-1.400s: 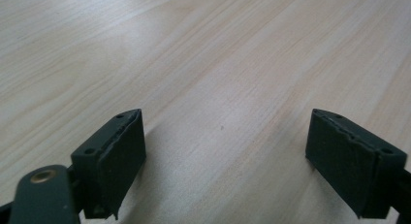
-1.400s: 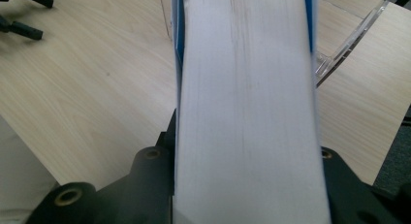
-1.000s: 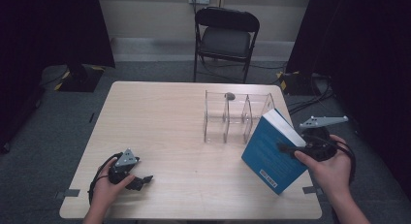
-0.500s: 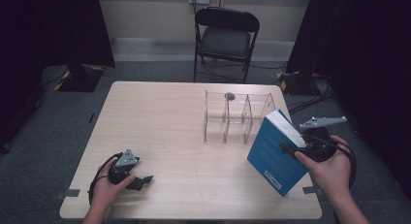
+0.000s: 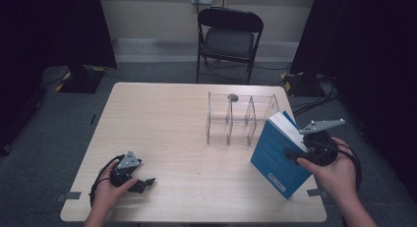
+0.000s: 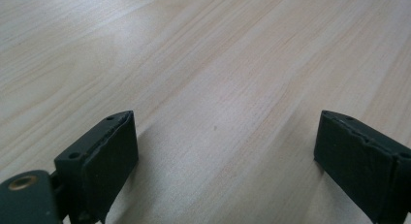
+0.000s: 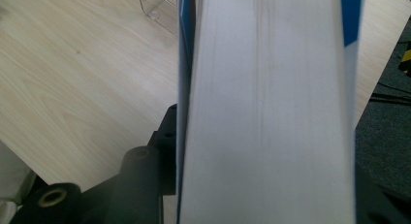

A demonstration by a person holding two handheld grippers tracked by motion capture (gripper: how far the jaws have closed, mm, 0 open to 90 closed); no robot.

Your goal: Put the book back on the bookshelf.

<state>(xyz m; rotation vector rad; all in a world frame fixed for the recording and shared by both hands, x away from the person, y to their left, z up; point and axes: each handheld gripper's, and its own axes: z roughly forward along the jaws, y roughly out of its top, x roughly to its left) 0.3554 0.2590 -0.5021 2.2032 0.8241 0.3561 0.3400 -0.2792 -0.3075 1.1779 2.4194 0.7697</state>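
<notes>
Standing blue book near clear divider rack: right gripper jaws, just easing open, straddle it; keep upright. Left gripper released, resting.

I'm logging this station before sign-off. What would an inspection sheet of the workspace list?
Surface: wooden table, bare.
Job's things: blue book tilted, between the right gripper's jaws, which have just been opening; clear rack upright beside it, a small grey thing on its back edge.
Clutter: nothing seen.
Grippers: left gripper rests on the table, jaws open, nothing between them.
Cables: black loops at each gripper; more on the floor at back right.
Surroundings: folding chair behind the table, dark curtains at the sides.
</notes>
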